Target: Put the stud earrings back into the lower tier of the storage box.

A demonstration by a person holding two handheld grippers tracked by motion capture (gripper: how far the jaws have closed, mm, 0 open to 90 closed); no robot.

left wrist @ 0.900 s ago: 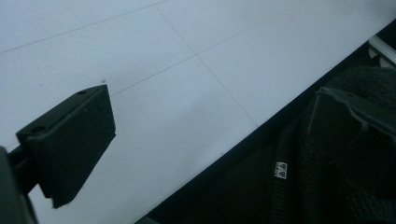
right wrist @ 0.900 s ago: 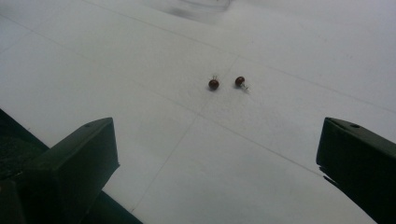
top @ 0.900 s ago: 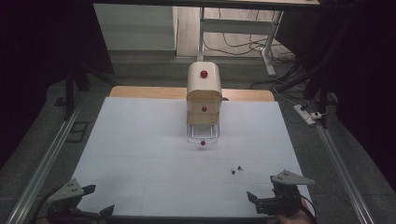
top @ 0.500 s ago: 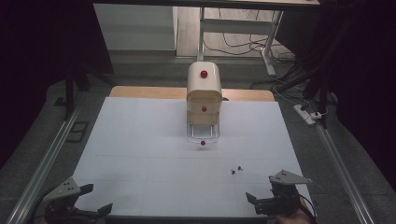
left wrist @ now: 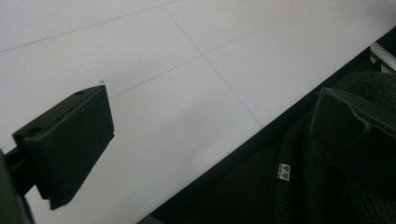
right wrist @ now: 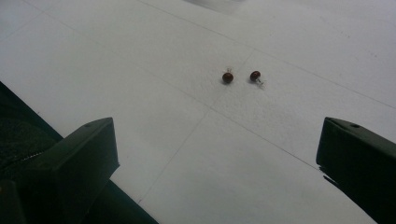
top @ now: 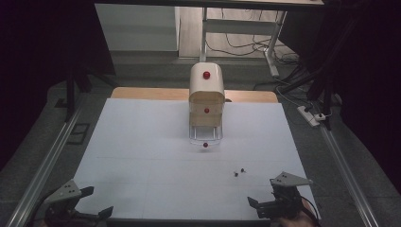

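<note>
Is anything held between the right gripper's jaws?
No: in the right gripper view the right gripper stands open over bare white table, with the two small dark beads lying ahead of it.

Two black hand-held grippers, left gripper (top: 97, 202) and right gripper (top: 259, 204), each topped by a grey three-cornered plate with small dark screw holes. Broad, flat, matte black jaws, one screw hole near each tip. Dark knitted sleeve (left wrist: 317, 186) with small white label.

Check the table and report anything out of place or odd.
Two small dark red beads lie loose on the white table, ahead of the right tongs and apart from the small drawer cabinet. The cabinet's bottom clear drawer stands pulled out. Nothing looks spilled or damaged.
</note>
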